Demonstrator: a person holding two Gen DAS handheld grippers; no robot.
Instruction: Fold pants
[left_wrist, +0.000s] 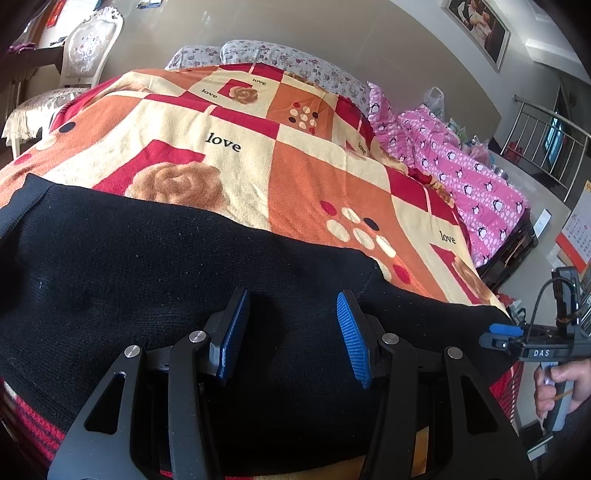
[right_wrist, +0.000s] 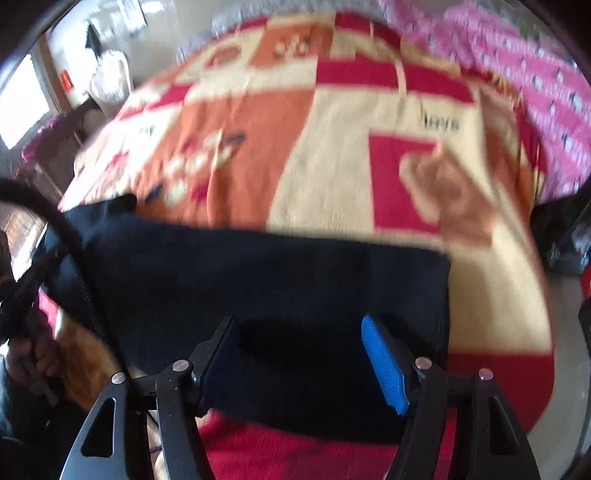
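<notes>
**Pants flat, both tongs released**

Black knit pants (left_wrist: 177, 266) lie folded across the near edge of the red, orange and cream patchwork blanket (left_wrist: 295, 166). Left gripper (left_wrist: 293, 334) hovers over the dark fabric — pads apart, nothing pinched. Right gripper (right_wrist: 299, 363) also spread wide above the pants, gripping nothing — its view is blurred.

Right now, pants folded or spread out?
Folded, at least partly: the black pants lie as a compact band with a squared right end on the blanket. Fold count: cannot tell.
</notes>
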